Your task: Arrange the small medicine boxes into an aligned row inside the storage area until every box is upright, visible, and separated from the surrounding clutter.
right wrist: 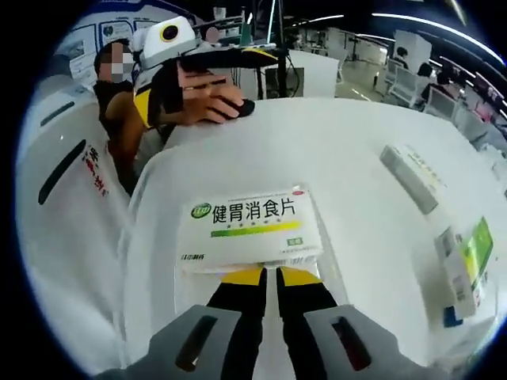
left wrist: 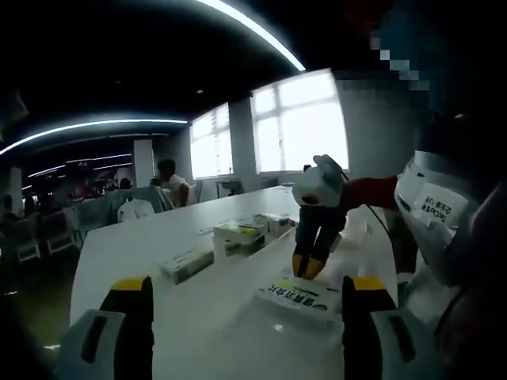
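Right tongs (right wrist: 268, 277) gripping one medicine box (right wrist: 250, 228)

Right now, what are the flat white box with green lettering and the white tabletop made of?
Flat white box with green lettering: looks like printed paperboard, slightly glossy; crisp folded edges, printed face. White tabletop: smooth, hard, probably laminate or painted board; faint sheen, no grain. The right gripper is closed on the box's edge.

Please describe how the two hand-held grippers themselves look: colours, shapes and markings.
The left hand-held gripper has black jaws with yellow tips on grey mounts with dark slots. The right hand-held gripper looks the same, black with yellow tips; in the left gripper view a red sleeve shows behind it.
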